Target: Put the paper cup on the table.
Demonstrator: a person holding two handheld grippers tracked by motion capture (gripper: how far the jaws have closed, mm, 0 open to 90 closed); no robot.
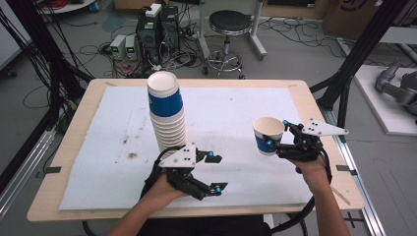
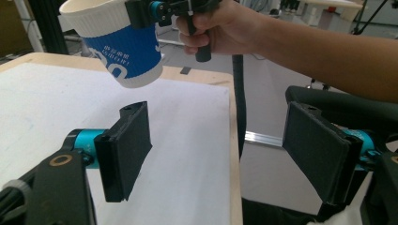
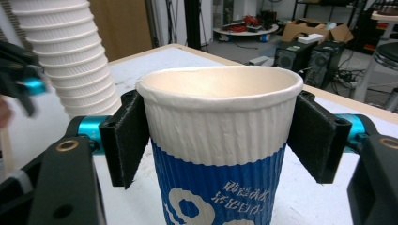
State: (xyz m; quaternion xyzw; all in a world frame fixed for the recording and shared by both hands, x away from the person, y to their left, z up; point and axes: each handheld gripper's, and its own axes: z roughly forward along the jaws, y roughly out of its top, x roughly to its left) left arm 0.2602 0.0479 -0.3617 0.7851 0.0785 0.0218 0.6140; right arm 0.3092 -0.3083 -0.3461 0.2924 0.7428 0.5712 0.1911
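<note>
Behind the table (image 1: 69,162) we see a grey floor with lots of black wires, two computer boxes (image 1: 157,27) and a round black stool (image 1: 228,22). On the table lies a big white sheet (image 1: 236,113) with a few dark spots. Near the left side of the sheet stands a tall stack of paper cups (image 1: 167,115), leaning a little, white with ridges and a blue band on the top cup. Just in front of the stack we see the left gripper (image 1: 218,172) held low over the sheet, with its jaws wide apart and nothing between them. Farther right, the right gripper (image 1: 273,144) is clamped on one paper cup (image 1: 268,135), pressing it from both sides. We see this cup lifted off the table and tipped a bit. It is white and ridged near the rim, blue lower down with white writing, and empty inside.
</note>
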